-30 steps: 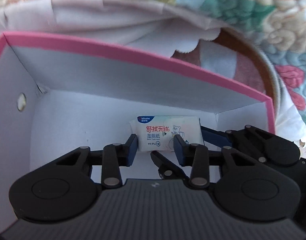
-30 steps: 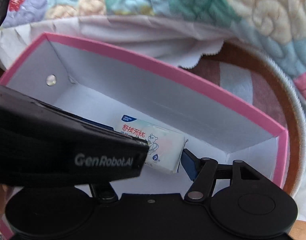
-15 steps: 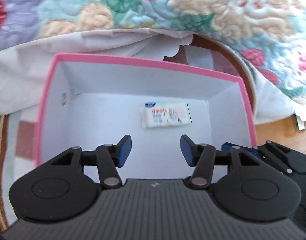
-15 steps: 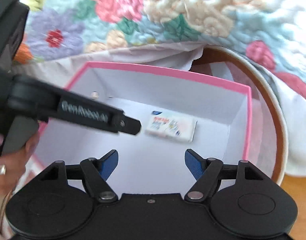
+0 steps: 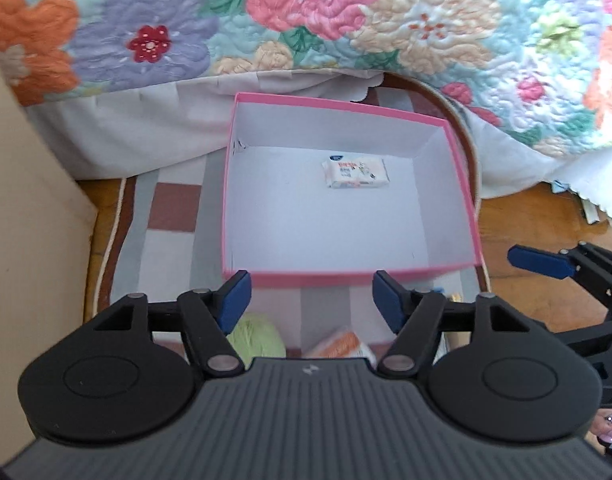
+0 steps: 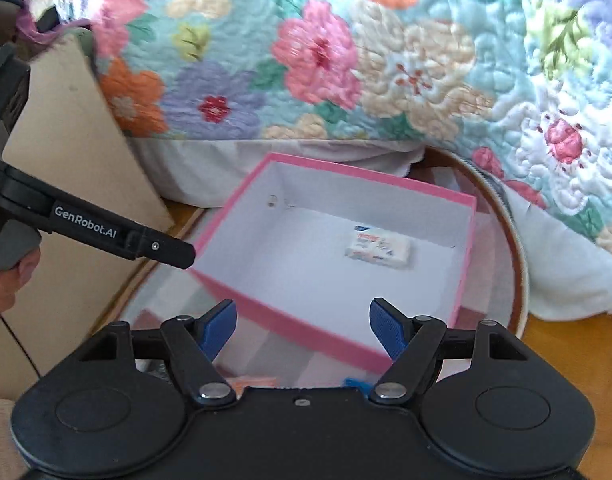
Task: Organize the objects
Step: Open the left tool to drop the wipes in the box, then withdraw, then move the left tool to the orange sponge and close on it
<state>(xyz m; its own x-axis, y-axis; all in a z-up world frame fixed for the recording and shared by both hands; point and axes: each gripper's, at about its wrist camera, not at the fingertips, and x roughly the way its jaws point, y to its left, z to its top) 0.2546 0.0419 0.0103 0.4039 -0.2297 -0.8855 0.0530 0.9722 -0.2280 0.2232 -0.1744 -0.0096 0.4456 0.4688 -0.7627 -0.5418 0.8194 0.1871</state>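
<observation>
Both claws, left and right, gape empty; only the left view shows green yarn.

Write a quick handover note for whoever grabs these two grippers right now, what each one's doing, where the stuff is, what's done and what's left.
Left gripper: open, empty, held above the near rim of the pink box.
Right gripper: open, empty, also short of the box's near wall.
Done: one wet wipes pack lies flat on the box floor, toward the far wall.
Left: things on the striped mat in front of the box, partly hidden under the left gripper: a green yarn ball and an orange-and-white packet. A blue item shows under the right gripper; what it is cannot be told.
</observation>
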